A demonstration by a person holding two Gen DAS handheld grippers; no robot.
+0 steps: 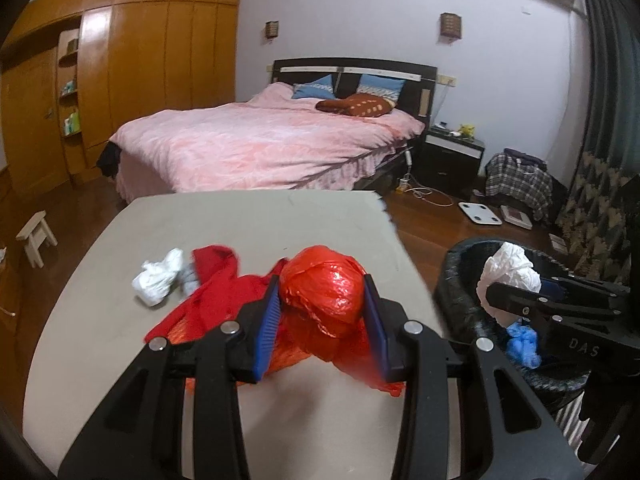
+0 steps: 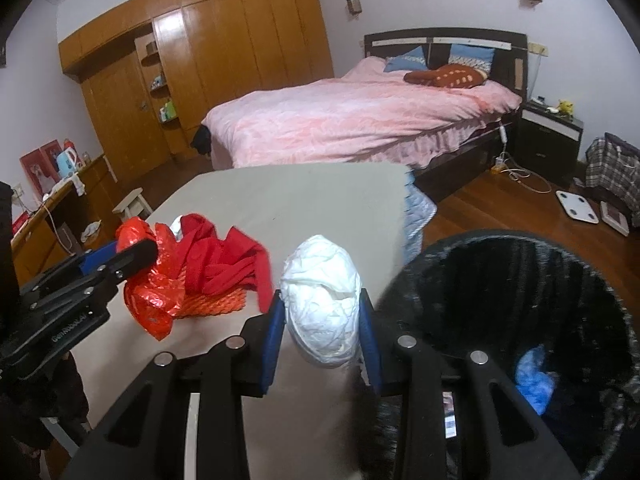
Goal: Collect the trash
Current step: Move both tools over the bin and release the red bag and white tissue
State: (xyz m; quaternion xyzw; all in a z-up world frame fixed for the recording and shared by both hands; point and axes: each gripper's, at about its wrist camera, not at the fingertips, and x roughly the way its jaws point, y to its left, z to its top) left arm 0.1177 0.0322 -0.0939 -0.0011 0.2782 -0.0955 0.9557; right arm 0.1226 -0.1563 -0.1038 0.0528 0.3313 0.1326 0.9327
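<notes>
Left gripper (image 1: pixel 322 312) pinched on red plastic bag (image 1: pixel 324 296), lifted off grey table (image 1: pixel 248 220), tail dangling. Right gripper (image 2: pixel 322 320) clamped on white paper wad (image 2: pixel 320 304), poised just beside black bin (image 2: pixel 520 280), presumably ready to drop in. Bag glossy, crinkled, balled tight. Wad crumpled, rounded. Still to collect: red cloth (image 1: pixel 216 284) and small white wad (image 1: pixel 160 282) lying together on table.
</notes>
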